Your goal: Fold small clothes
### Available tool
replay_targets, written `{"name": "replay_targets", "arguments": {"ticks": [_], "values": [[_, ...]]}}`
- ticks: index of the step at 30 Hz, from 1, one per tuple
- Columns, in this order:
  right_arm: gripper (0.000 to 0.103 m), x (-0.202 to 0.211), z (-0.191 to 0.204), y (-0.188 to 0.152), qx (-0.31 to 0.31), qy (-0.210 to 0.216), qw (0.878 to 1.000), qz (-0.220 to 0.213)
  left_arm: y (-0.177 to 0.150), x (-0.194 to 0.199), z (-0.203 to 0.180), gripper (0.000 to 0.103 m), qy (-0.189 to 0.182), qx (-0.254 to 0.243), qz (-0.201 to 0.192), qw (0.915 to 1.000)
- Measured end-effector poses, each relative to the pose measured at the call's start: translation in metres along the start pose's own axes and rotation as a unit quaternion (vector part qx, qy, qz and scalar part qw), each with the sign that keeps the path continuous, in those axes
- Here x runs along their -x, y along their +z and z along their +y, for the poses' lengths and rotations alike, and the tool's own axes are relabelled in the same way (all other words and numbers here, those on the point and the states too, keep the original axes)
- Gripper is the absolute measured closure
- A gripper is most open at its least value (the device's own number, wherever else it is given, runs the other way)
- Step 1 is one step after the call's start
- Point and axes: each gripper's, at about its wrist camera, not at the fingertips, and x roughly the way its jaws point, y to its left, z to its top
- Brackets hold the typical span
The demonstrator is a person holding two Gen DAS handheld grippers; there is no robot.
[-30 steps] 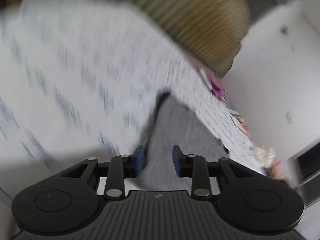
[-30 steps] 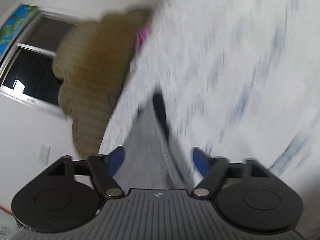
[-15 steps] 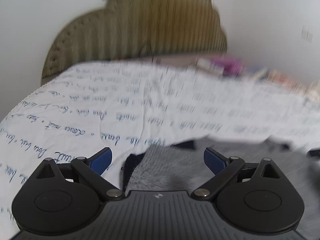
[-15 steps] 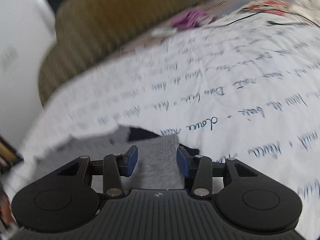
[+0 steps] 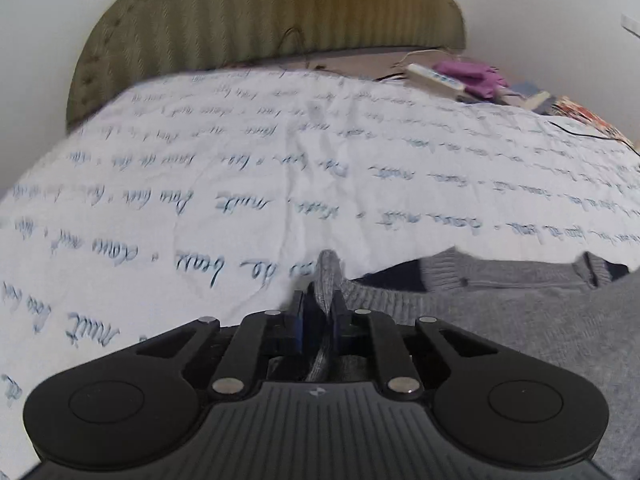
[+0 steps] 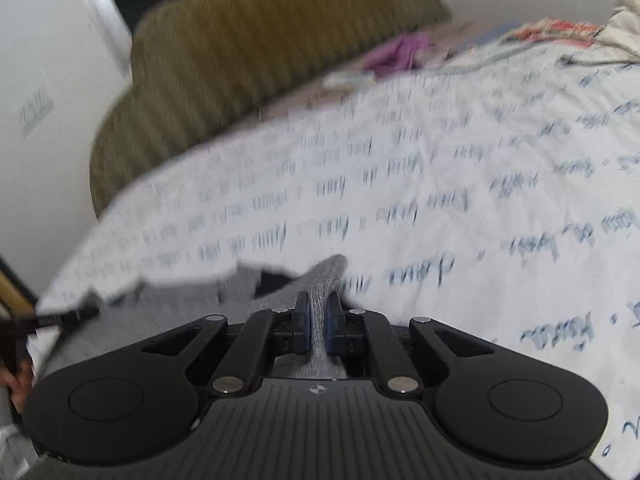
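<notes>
1. Grey knit garment (image 5: 500, 320) lies on the bed (image 5: 240, 184), at the near edge of the script-printed sheet, mostly flat, spreading toward the bed's right side in the left wrist view.
2. Left gripper (image 5: 318, 314): jaws have just been closing and are now clamped on a bunched ridge of the grey knit, which stands up between the blue pads and pokes out past the tips.
3. Right gripper (image 6: 316, 320): jaws likewise just closed, clamped on a raised fold of the same grey fabric; the pinched tongue of cloth sticks out beyond the tips toward the sheet.
4. A dark inner edge, possibly a lining or a neckline, shows beside each pinch; cannot tell which part of the garment it is.
5. Progress, as I judge it: early. Both corners or edges are gripped, but no fold line is visible in the body of the garment; it looks laid out in one layer, with some rumpling near the pinches.
6. Left to do, by my reading: lift the two held points, carry them over the rest of the knit, lay them down, release, then further folds to get a compact shape.
7. Far corner of the bed by the olive headboard (image 5: 260, 20) carries clutter: a purple cloth (image 5: 472, 76) and a power strip (image 5: 436, 78), well apart from the work.
</notes>
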Motion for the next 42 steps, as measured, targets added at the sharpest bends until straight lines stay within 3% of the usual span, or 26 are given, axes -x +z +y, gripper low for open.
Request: {"name": "replay_targets", "arguments": {"ticks": [2,4,6,8,10,11,13,14,17,19,22,25,38,42], "values": [[0.094,-0.017,-0.009,-0.010,-0.001,-0.020,0.999,0.035,-0.006,-0.005,0.000,0.092,0.008,0.000,-0.013,0.9999],[0.093,-0.014,-0.009,-0.014,-0.007,-0.016,1.000,0.023,-0.006,0.001,-0.006,0.088,0.010,-0.009,-0.020,0.9997],[0.082,-0.011,-0.011,-0.011,-0.026,-0.015,0.999,0.021,-0.007,0.012,-0.006,0.083,0.011,-0.012,-0.038,0.9992],[0.077,-0.003,-0.012,-0.006,-0.038,-0.028,0.999,0.019,-0.005,0.027,-0.003,0.066,0.022,-0.006,-0.043,0.9988],[0.072,0.013,-0.010,-0.001,-0.056,-0.039,0.998,-0.004,-0.006,0.049,0.000,0.029,0.031,-0.002,-0.072,0.9969],[0.066,0.020,-0.008,0.002,-0.061,-0.038,0.997,-0.026,-0.007,0.059,-0.002,0.026,0.037,-0.004,-0.097,0.9946],[0.056,0.032,0.008,0.005,-0.057,-0.012,0.996,-0.062,-0.006,0.068,-0.013,0.025,0.043,-0.025,-0.124,0.9910],[0.046,0.033,0.019,0.006,-0.050,0.002,0.996,-0.067,-0.006,0.067,-0.021,0.025,0.042,-0.037,-0.124,0.9907],[0.034,0.017,0.052,0.002,-0.016,0.034,0.998,-0.046,-0.007,0.050,-0.040,0.025,0.026,-0.041,-0.101,0.9937],[0.032,-0.001,0.064,-0.005,0.000,0.037,0.999,-0.023,-0.012,0.033,-0.048,0.025,0.024,-0.042,-0.074,0.9961],[0.032,-0.032,0.064,-0.020,0.021,-0.004,1.000,0.016,-0.026,0.003,-0.051,0.021,0.033,-0.040,-0.033,0.9981],[0.032,-0.041,0.059,-0.044,0.084,-0.006,0.996,-0.016,-0.028,0.001,-0.047,0.019,0.029,-0.028,-0.044,0.9982],[0.024,-0.039,0.058,-0.044,0.065,0.011,0.998,-0.022,-0.029,-0.002,-0.039,0.012,0.010,-0.005,-0.049,0.9987],[0.024,-0.037,0.059,-0.045,0.068,0.008,0.997,-0.024,-0.033,0.019,-0.044,0.012,0.040,-0.015,-0.079,0.9960]]}}
